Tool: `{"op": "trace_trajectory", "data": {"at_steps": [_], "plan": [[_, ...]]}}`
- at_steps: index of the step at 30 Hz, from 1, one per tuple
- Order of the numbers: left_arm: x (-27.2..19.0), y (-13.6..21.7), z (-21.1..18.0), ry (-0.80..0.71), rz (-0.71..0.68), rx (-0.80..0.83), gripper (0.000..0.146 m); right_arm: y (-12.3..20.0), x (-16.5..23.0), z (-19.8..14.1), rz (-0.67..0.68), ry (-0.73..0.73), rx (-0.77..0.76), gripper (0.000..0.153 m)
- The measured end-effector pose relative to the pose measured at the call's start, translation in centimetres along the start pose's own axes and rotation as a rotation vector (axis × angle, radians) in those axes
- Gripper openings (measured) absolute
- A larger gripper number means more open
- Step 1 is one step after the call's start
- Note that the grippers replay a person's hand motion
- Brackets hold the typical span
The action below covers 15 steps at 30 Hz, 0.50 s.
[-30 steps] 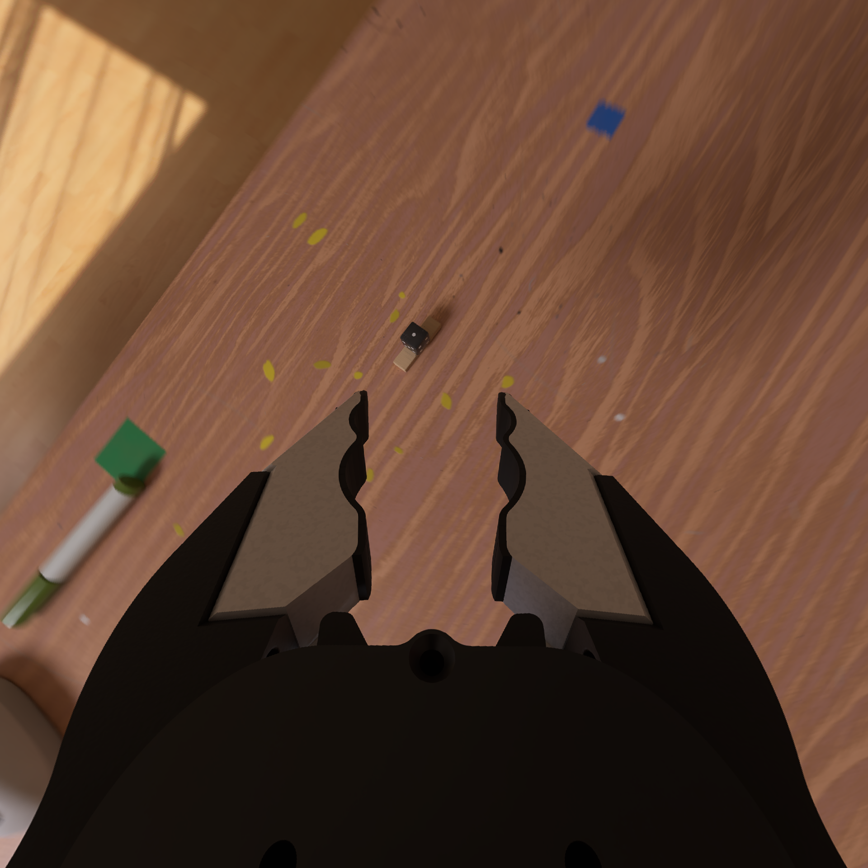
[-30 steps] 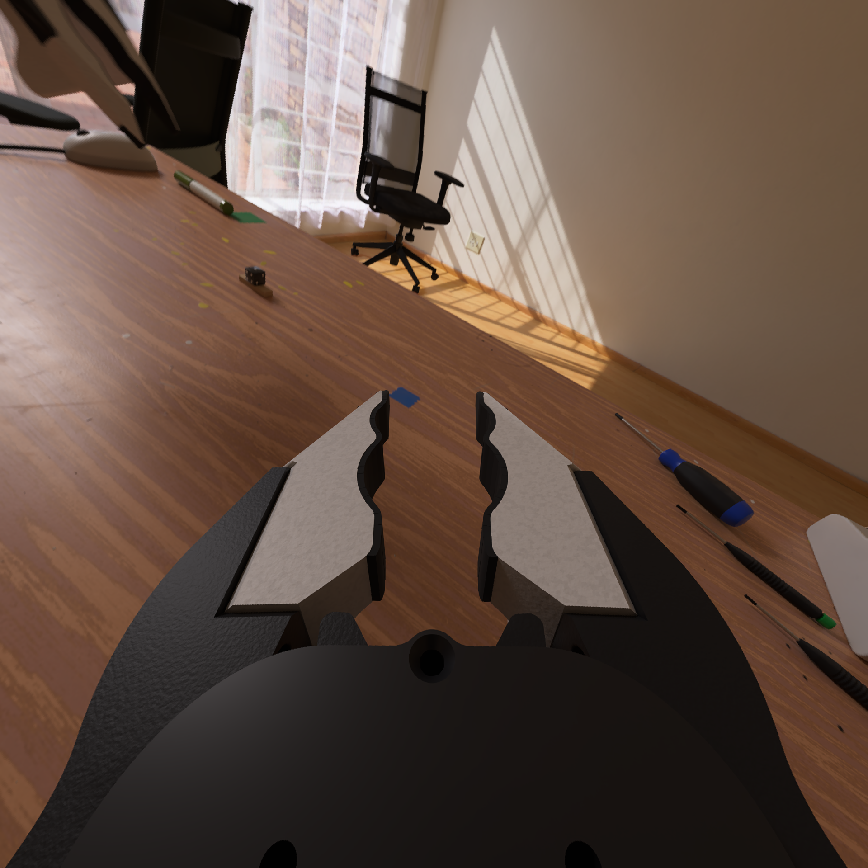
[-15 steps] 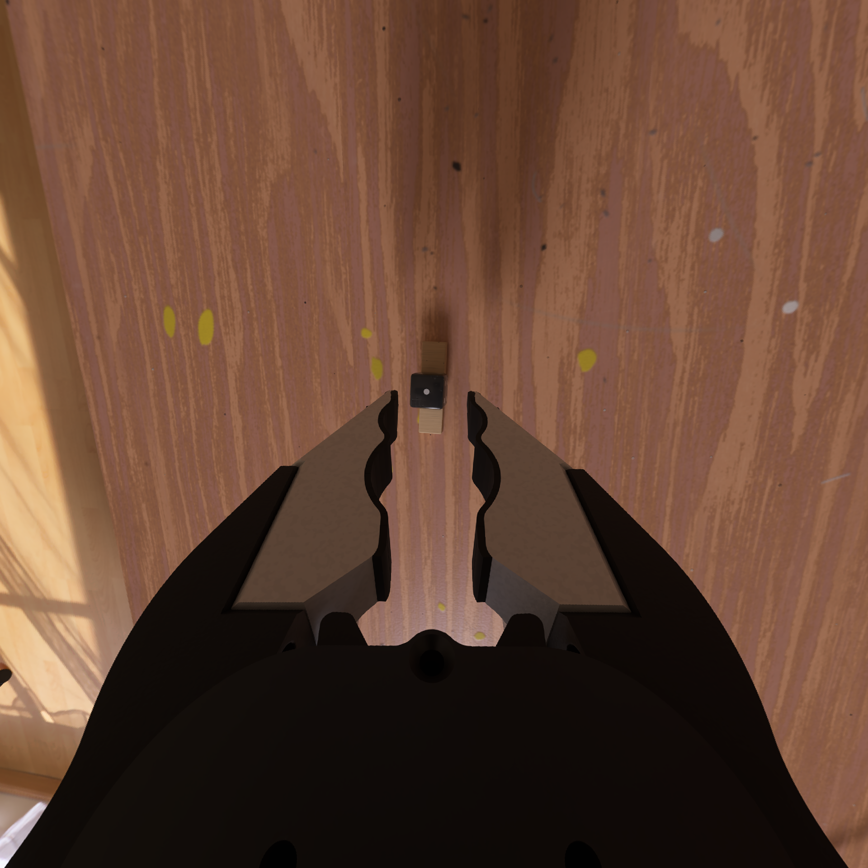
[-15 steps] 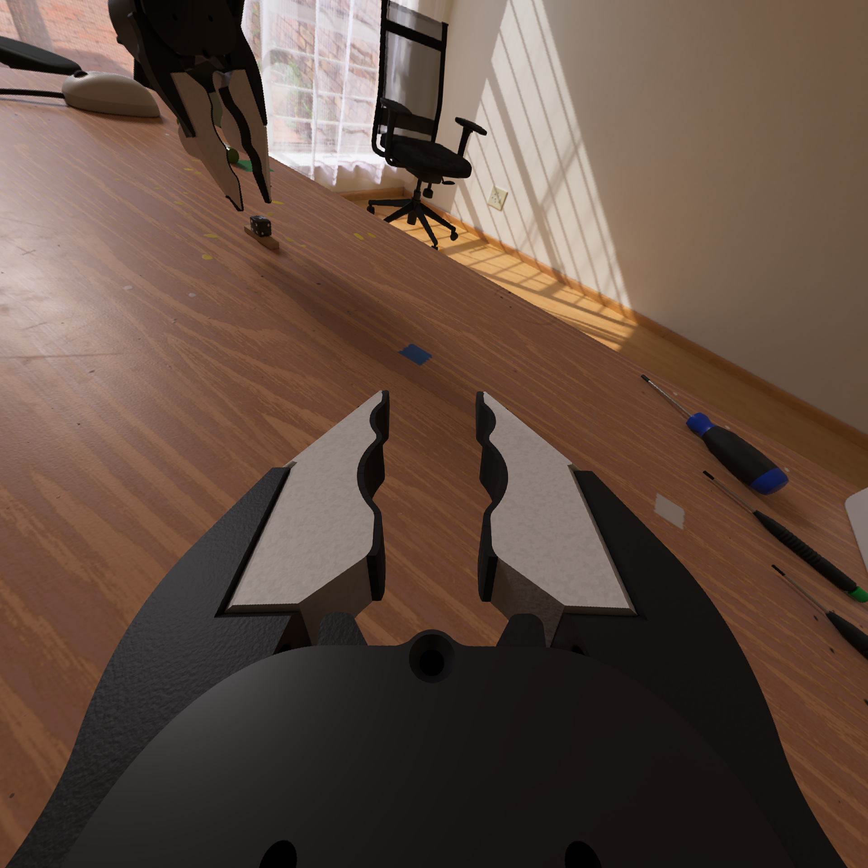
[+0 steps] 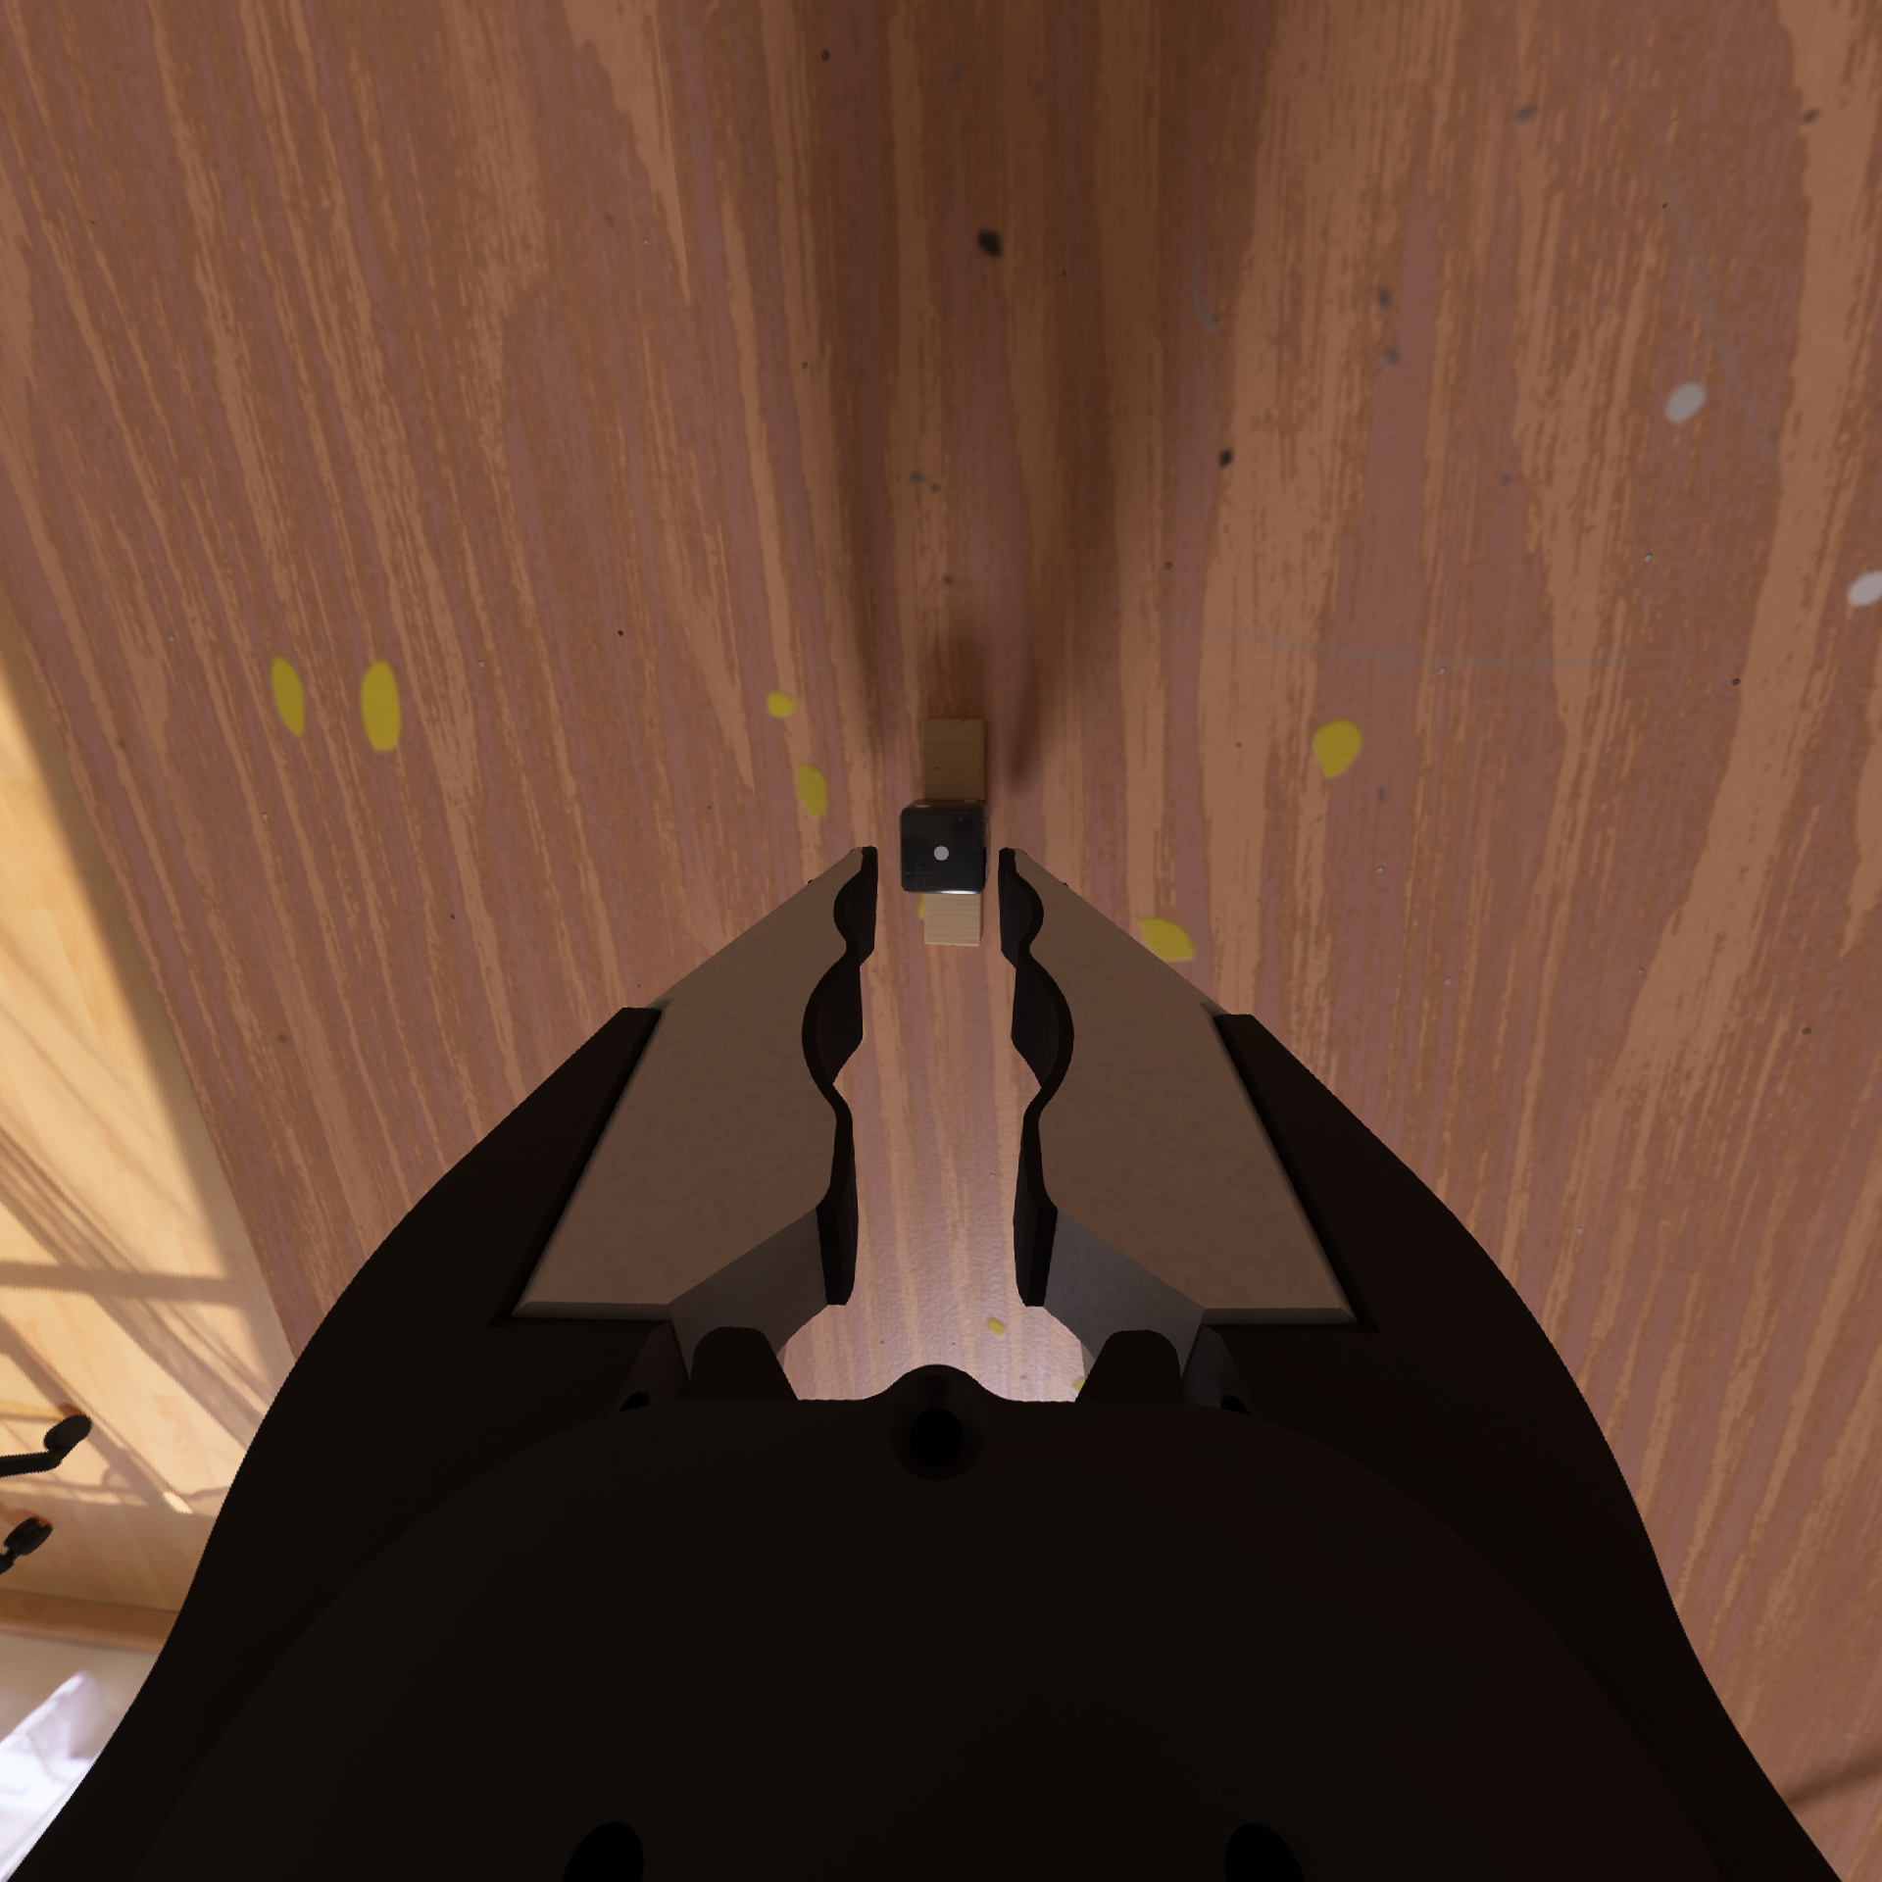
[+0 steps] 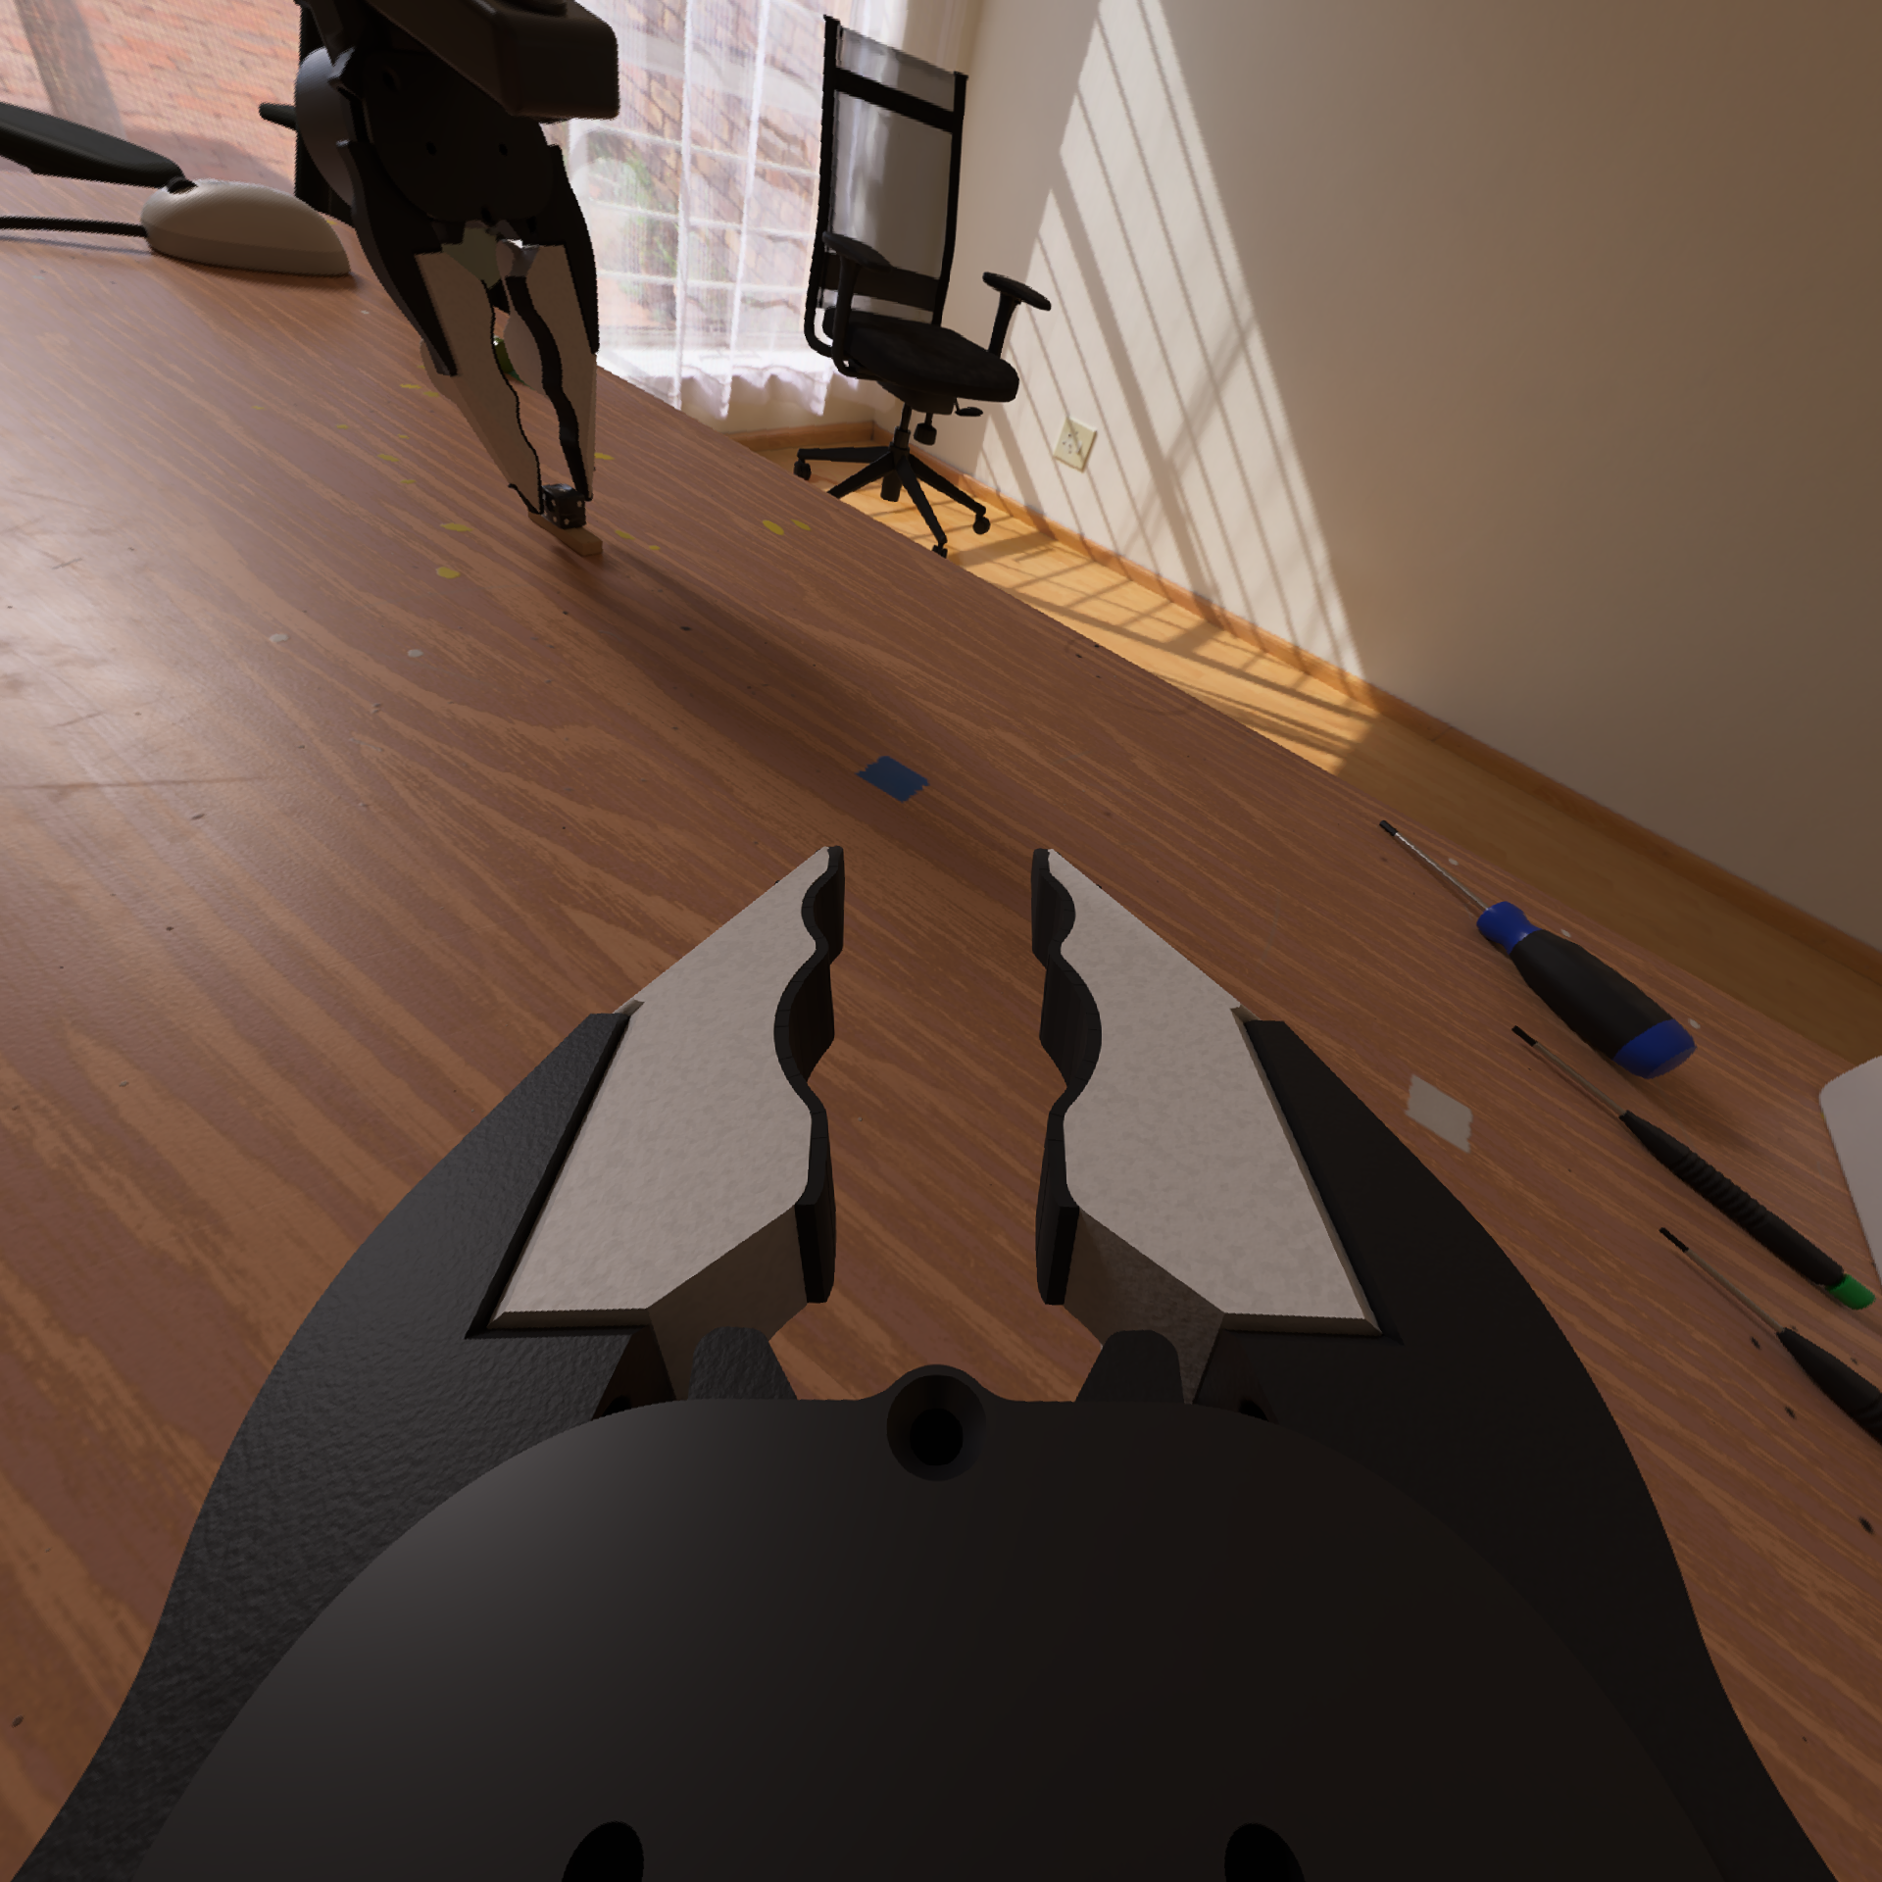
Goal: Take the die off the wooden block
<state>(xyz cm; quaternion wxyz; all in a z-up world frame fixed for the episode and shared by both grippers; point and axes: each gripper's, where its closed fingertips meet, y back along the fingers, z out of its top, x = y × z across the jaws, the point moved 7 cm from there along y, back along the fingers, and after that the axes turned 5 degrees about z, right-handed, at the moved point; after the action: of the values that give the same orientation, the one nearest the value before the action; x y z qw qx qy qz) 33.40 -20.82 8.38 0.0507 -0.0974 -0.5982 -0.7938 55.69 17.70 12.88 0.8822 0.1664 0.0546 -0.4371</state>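
Note:
A small black die (image 5: pixel 942 848) with one white pip up sits on a thin light wooden block (image 5: pixel 954 759) lying flat on the brown wooden table. My left gripper (image 5: pixel 935 861) points down over it, open, with a fingertip on each side of the die and a narrow gap to each. The right wrist view shows the same from afar: the left gripper (image 6: pixel 555 491) straddles the die (image 6: pixel 563 501) on the block (image 6: pixel 578 540). My right gripper (image 6: pixel 937 866) is open and empty, low over the table, well away from the die.
A blue tape square (image 6: pixel 893 779) lies ahead of the right gripper. Screwdrivers (image 6: pixel 1589 993) and a grey patch (image 6: pixel 1438 1110) lie to its right. A grey computer mouse (image 6: pixel 244 226) is at the far left. The table edge (image 6: pixel 1120 621) runs diagonally; an office chair (image 6: pixel 906 336) stands beyond it.
The left gripper has turned, come down over the die and narrowed its jaws around it. The right gripper has drifted only slightly and stayed open.

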Motion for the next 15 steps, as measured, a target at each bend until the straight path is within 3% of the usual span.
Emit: {"op": "trace_trajectory", "data": {"at_steps": [15], "plan": [[0.29, -0.01, -0.12, 0.053, -0.017, 0.035, 0.017, 0.08, 0.42, 0.37, 0.024, 0.019, -0.007, 0.035]]}}
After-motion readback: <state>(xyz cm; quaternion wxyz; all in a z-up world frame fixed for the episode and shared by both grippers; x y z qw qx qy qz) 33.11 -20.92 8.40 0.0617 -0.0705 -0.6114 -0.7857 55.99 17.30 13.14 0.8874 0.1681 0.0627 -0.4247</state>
